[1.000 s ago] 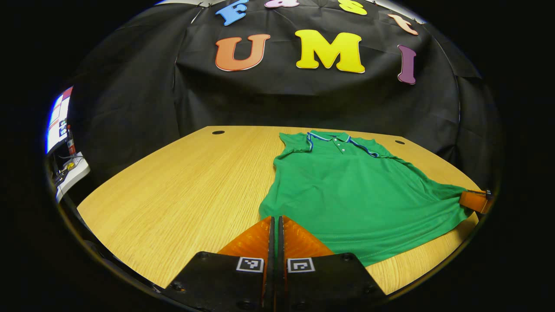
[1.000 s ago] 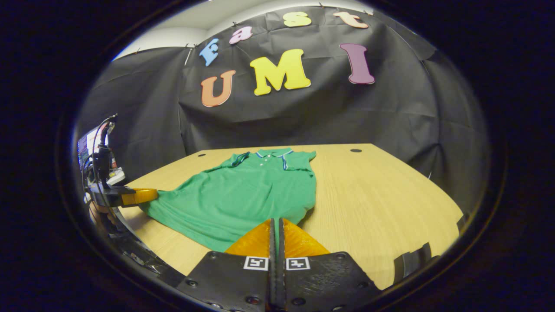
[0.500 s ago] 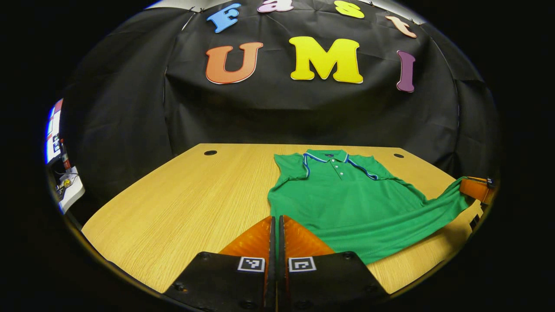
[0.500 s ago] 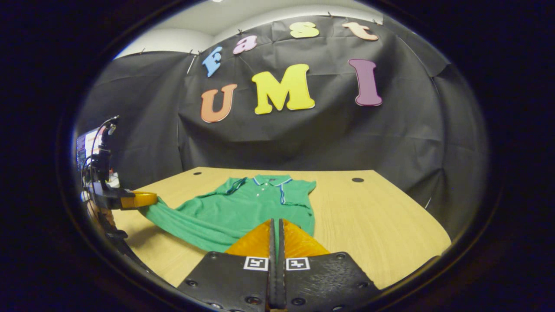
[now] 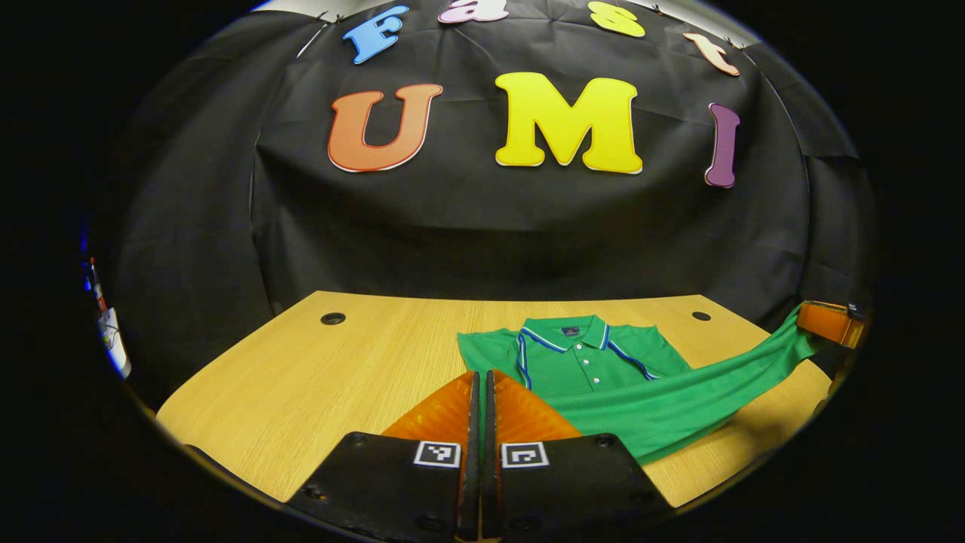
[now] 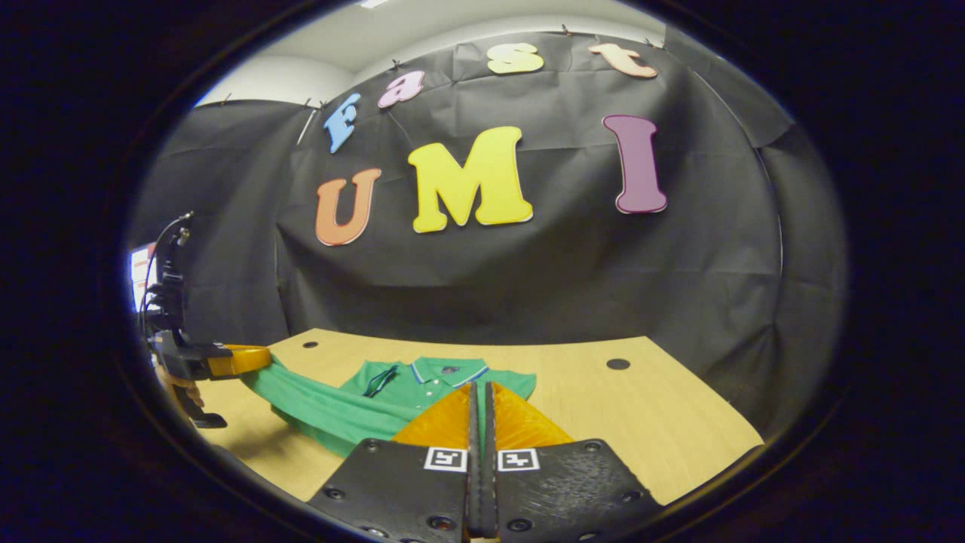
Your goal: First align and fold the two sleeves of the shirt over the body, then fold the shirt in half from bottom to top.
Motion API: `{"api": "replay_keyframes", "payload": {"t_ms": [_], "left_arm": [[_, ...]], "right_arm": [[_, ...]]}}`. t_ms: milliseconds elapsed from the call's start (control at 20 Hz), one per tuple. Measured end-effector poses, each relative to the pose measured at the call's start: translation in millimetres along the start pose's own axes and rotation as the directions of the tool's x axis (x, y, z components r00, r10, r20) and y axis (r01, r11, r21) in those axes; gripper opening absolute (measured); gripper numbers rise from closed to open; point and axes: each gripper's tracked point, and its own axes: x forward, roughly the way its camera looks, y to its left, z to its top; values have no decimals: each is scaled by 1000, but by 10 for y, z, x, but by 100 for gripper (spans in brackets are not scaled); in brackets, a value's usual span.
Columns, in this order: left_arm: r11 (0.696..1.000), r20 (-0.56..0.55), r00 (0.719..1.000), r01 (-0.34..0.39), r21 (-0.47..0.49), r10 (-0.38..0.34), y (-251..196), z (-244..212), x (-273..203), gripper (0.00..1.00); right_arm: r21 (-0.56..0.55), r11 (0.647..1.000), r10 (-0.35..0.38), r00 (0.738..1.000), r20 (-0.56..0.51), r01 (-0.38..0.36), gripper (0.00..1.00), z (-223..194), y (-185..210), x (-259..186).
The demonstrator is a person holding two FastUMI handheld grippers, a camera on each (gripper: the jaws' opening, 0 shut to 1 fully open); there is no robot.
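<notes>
With both sleeves apparently tucked over, the left gripper [image 5: 480, 381] and right gripper [image 6: 480, 392] each clenched the green shirt's [image 5: 603, 369] hem above the table [image 5: 332, 377], the bottom-to-top fold unfinished.

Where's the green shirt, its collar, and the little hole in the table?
green shirt [image 5: 663, 407], left gripper view, on the lifted hem band.
collar [image 5: 577, 330], left gripper view, on its front.
hole [image 6: 617, 364], right gripper view, on its dark middle.
</notes>
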Motion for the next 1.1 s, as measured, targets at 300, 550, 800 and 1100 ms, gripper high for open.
{"api": "replay_keyframes", "payload": {"t_ms": [300, 550, 800, 1100], "left_arm": [[998, 31, 999, -10, 56, 9, 33, 464, 867, 7], [992, 79, 996, -58, 111, 49, 156, 553, 1687, 7], [996, 23, 999, -46, 76, 45, 252, 210, 2396, 7], [997, 11, 999, -50, 53, 49, 208, 71, 2719, 7]], "right_arm": [[-46, 997, -67, 997, -24, 66, 0, 189, -76, 857], [-106, 988, -111, 994, -5, 110, 0, 226, -196, 1742], [-90, 984, -159, 987, -32, 156, 0, -55, -351, 2573], [-73, 982, -183, 979, -89, 176, 0, -471, -489, 3103]]}}
